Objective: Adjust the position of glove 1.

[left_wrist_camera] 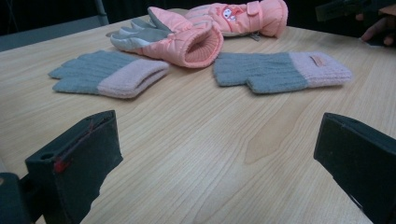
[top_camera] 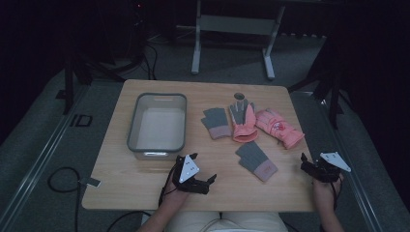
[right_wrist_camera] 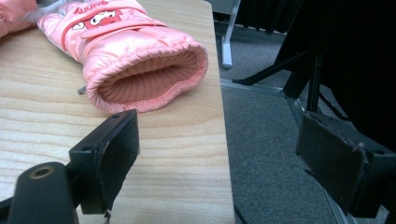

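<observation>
1. My left gripper [top_camera: 205, 180] hovers low at the table's [top_camera: 121, 183] 6 o'clock edge, jaws spread wide, nothing between them.
2. My right gripper [top_camera: 309, 169] sits at the 4 o'clock corner, likewise released and empty.
3. Four gloves lie centre-right: the near grey glove [top_camera: 256, 161], the far grey glove [top_camera: 216, 123], the left pink glove [top_camera: 243, 124] and the right pink glove [top_camera: 280, 127]. The bin [top_camera: 157, 123] waits at 9 o'clock.
4. I judge the grab comes next: approach the near grey glove's cuff flat and pinch mid-fabric.
5. The room is dim; the dark round thing at 12 o'clock I can't identify.
</observation>
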{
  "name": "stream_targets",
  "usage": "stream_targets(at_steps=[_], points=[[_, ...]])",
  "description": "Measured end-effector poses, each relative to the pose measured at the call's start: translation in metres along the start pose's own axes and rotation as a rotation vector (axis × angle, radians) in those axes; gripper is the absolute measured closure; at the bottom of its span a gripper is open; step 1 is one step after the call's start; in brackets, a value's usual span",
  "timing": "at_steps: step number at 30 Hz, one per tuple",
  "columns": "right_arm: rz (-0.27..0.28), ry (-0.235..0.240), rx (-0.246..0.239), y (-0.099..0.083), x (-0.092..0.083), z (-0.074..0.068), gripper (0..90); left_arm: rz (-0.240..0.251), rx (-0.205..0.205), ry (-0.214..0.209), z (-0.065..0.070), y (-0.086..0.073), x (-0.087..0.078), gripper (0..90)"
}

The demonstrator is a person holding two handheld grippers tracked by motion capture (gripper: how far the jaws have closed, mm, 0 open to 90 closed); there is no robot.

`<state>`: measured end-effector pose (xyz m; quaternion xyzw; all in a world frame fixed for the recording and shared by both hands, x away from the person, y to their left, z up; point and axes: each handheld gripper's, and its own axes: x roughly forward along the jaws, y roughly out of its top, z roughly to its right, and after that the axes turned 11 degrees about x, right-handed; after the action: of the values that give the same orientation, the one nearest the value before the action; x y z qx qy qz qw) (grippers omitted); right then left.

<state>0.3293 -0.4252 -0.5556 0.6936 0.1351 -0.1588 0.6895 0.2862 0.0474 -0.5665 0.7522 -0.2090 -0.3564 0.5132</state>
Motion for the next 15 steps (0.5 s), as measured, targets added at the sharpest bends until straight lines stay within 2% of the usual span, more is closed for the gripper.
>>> stream_targets(at_steps=[5, 10, 15], points=[[-0.013, -0.012, 0.004, 0.0001, 0.0003, 0.0003, 13.3, -0.001, -0.001, 0.008, 0.0004, 0.0001, -0.0002, 0.0], [-0.022, -0.014, -0.021, 0.0001, 0.0013, -0.0016, 13.4, -0.003, -0.003, 0.012, 0.0003, 0.0002, 0.0000, 0.0], [-0.029, -0.013, -0.011, 0.0006, 0.0018, -0.0007, 13.5, -0.004, -0.010, 0.010, -0.0005, 0.0000, 0.0000, 0.0]])
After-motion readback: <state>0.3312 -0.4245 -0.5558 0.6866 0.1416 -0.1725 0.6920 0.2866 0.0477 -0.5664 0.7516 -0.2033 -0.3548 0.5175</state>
